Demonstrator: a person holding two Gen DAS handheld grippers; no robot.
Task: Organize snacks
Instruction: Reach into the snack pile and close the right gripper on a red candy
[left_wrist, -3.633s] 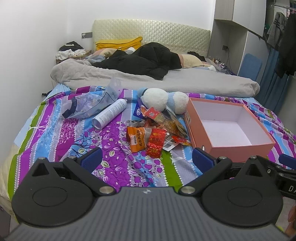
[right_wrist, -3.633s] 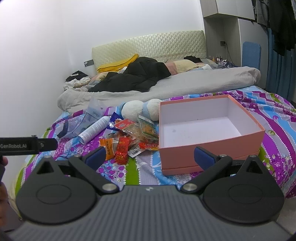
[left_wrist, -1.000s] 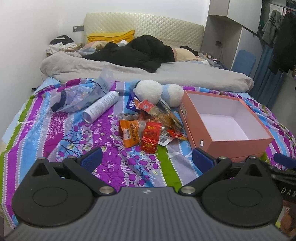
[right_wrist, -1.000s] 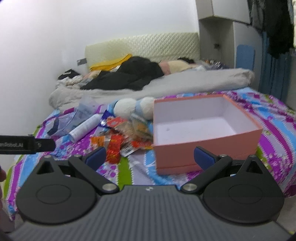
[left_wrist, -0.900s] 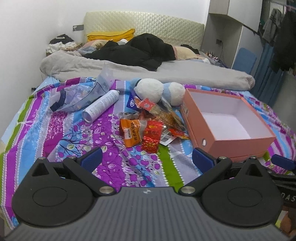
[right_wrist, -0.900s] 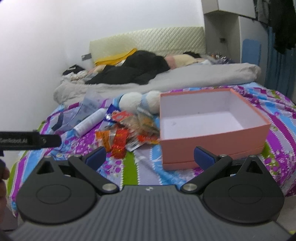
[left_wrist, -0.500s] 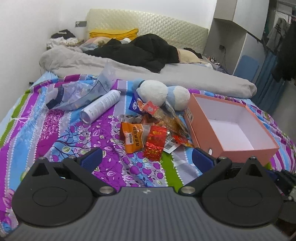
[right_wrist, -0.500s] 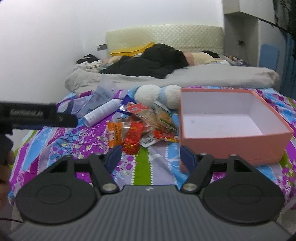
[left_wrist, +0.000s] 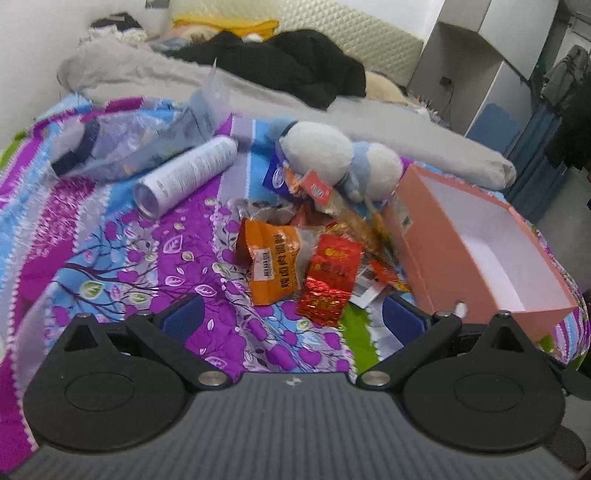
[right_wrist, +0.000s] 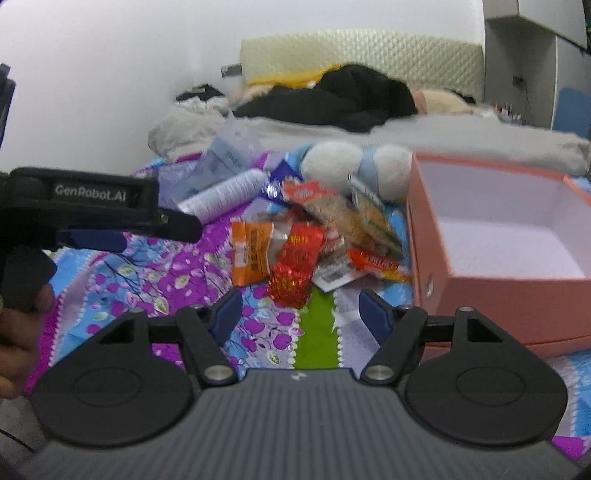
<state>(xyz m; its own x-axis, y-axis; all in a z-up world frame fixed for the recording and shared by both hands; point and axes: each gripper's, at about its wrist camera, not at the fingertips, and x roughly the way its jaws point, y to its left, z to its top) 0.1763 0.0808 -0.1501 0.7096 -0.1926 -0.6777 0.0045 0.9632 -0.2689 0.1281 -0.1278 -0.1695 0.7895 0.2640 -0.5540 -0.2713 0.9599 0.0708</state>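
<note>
Both tools, left tool (left_wrist: 291, 317) and right tool (right_wrist: 299, 312), hover with jaws apart and empty above the bed (left_wrist: 110, 258), the right one's having just narrowed; open pink box (left_wrist: 476, 254) waits beside the snack packets (left_wrist: 295, 258) heaped unsorted, likely for filling

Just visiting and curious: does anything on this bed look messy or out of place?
Yes. Snack packets lie in a loose, overlapping heap beside the pink box, which holds nothing. A white can lies tipped on its side nearby.
</note>
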